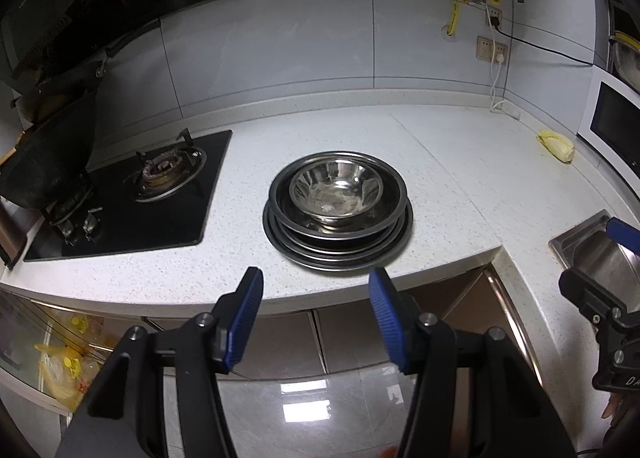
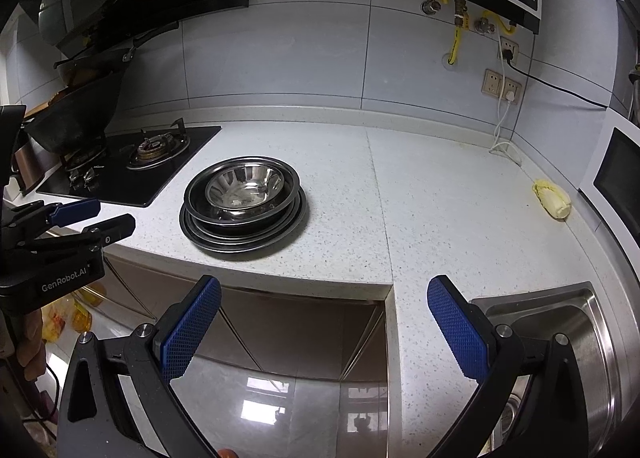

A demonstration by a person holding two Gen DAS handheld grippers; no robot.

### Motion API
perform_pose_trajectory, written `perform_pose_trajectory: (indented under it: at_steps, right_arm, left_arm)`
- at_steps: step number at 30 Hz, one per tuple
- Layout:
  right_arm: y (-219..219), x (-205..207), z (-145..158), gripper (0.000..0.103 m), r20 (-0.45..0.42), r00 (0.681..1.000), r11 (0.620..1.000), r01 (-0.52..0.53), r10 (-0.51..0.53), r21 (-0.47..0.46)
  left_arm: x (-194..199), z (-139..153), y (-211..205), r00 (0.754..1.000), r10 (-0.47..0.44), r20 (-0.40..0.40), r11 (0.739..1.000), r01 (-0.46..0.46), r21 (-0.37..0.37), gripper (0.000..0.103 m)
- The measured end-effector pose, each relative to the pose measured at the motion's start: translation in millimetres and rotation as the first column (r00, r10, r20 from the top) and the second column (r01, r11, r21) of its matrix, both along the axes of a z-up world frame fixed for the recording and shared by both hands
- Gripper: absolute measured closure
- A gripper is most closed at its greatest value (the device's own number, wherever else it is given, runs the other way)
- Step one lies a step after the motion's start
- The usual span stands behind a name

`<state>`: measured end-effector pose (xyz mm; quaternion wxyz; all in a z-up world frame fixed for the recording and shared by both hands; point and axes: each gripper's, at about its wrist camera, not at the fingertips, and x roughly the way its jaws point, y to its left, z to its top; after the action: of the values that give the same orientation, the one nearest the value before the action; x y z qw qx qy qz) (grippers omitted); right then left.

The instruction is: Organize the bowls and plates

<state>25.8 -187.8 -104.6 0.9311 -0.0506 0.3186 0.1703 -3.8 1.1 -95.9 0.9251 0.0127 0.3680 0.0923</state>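
Left claw (image 1: pixel 316 290) spread wide, empty, hanging off the tabletop (image 1: pixel 460 177) edge. Right claw (image 2: pixel 324 298) likewise agape, holding nothing. Steel bowl (image 1: pixel 336 187) nested atop stacked plates (image 1: pixel 338 250) near the front edge, between stove (image 1: pixel 132 193) and sink (image 2: pixel 560 322). Stack looks done or untouched; the next reach likely needs a rim grip. Plate count unclear; sink cut off.

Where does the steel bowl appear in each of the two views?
Left wrist view: the bowl is just right of centre, on top of the plates, straight ahead of the open jaws.
Right wrist view: the bowl is left of centre, on the same plates, up and left of the jaws.
Shared landmark: the stove lies left of the bowl in both views.
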Motion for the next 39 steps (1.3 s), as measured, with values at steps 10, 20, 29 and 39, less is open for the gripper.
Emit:
perform_pose_trajectory:
  at_steps: [10, 20, 29, 39]
  right_arm:
    - [-1, 3, 0, 0.002, 0.004, 1.0, 1.0, -0.002, 0.002, 0.004]
    - [-13, 4, 2, 0.002, 0.009, 0.999, 0.999, 0.033, -0.033, 0.031]
    - [-33, 5, 5, 0.002, 0.013, 0.995, 0.993, 0.1, -0.101, 0.06]
    - [-38, 7, 6, 0.002, 0.016, 0.994, 0.992, 0.108, -0.109, 0.062]
  left_arm:
    - [3, -4, 1, 1.0, 0.003, -0.019, 1.0, -0.004, -0.014, 0.05]
    - [2, -2, 4, 1.0, 0.013, -0.007, 1.0, -0.014, -0.013, 0.05]
    - [3, -2, 1, 1.0, 0.005, -0.007, 1.0, -0.005, -0.012, 0.05]
    - [3, -1, 0, 1.0, -0.002, -0.004, 1.0, 0.002, -0.016, 0.05]
